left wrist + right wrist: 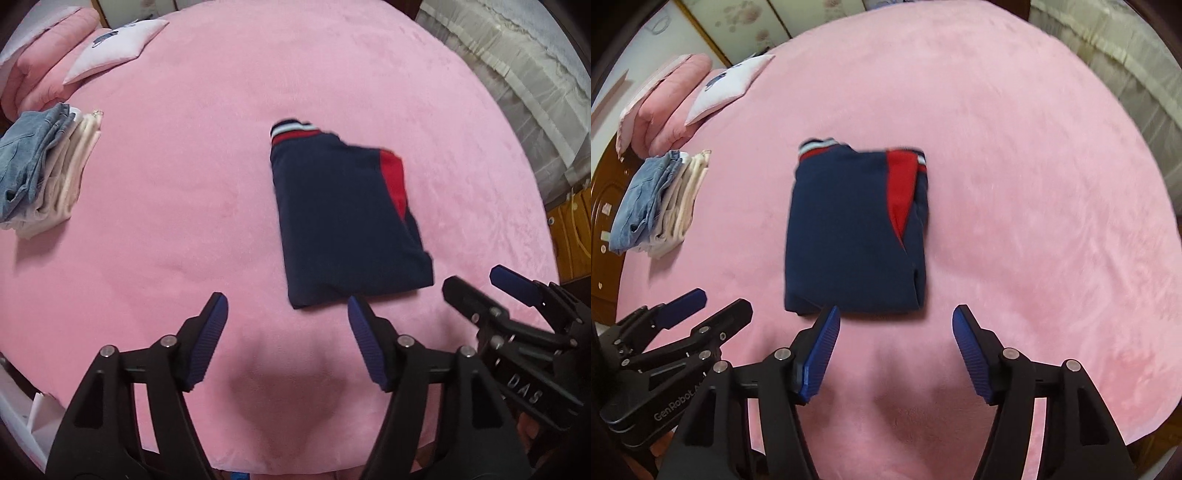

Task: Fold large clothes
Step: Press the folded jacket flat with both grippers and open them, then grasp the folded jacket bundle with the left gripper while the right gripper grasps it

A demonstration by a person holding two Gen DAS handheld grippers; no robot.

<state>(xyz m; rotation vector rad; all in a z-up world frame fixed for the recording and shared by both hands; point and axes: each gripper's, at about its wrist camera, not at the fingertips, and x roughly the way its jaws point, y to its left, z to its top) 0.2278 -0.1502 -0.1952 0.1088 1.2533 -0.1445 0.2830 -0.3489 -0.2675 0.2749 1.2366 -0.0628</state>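
A navy garment with a red panel and striped ribbing (343, 218) lies folded into a flat rectangle on the pink bed cover (221, 166); it also shows in the right wrist view (849, 236). My left gripper (286, 310) is open and empty, just short of the garment's near edge and to its left. My right gripper (895, 317) is open and empty at the garment's near edge. The right gripper also shows in the left wrist view (480, 288), and the left gripper in the right wrist view (720, 301).
A stack of folded clothes with blue denim on top (40, 170) (657, 199) lies at the left of the bed. Pink pillows (48, 62) and a white cushion (114, 48) lie at the far left. A curtain (517, 74) hangs beyond the right edge.
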